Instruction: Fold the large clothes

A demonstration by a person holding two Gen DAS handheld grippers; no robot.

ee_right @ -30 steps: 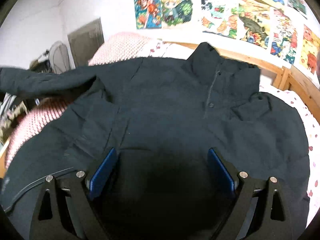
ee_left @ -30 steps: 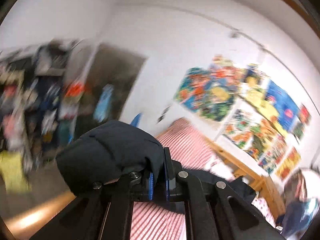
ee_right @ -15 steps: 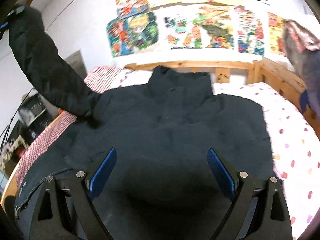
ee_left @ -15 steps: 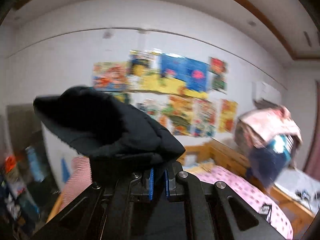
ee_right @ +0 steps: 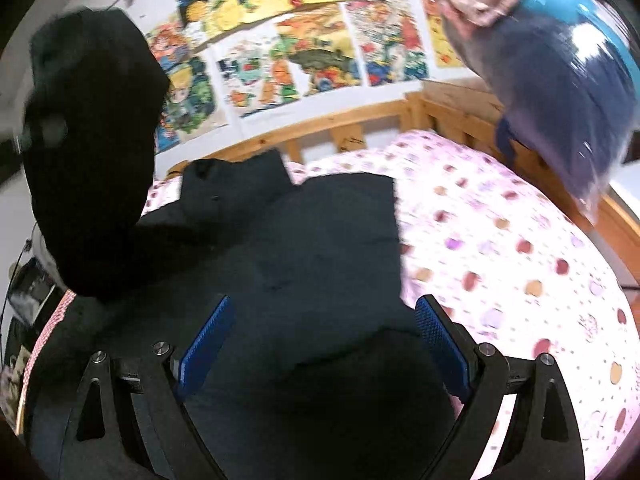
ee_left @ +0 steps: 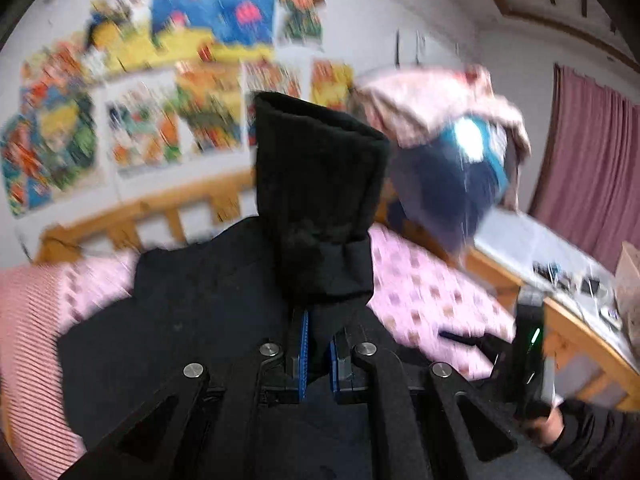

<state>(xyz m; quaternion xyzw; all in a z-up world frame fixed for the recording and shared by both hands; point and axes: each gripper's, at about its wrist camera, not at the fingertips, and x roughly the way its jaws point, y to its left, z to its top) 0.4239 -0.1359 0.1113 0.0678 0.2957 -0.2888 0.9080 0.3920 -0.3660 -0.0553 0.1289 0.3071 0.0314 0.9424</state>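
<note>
While our left gripper [ee_left: 317,346] is clamped on the sleeve [ee_left: 320,208] and holds it up above the dark jacket [ee_right: 312,248] spread on the bed [ee_right: 520,264], our right gripper [ee_right: 320,344] hovers over it with jaws wide apart.

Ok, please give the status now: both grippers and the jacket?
Left gripper shut on sleeve, held up. Right gripper open above jacket on bed. Nothing in the way.
</note>
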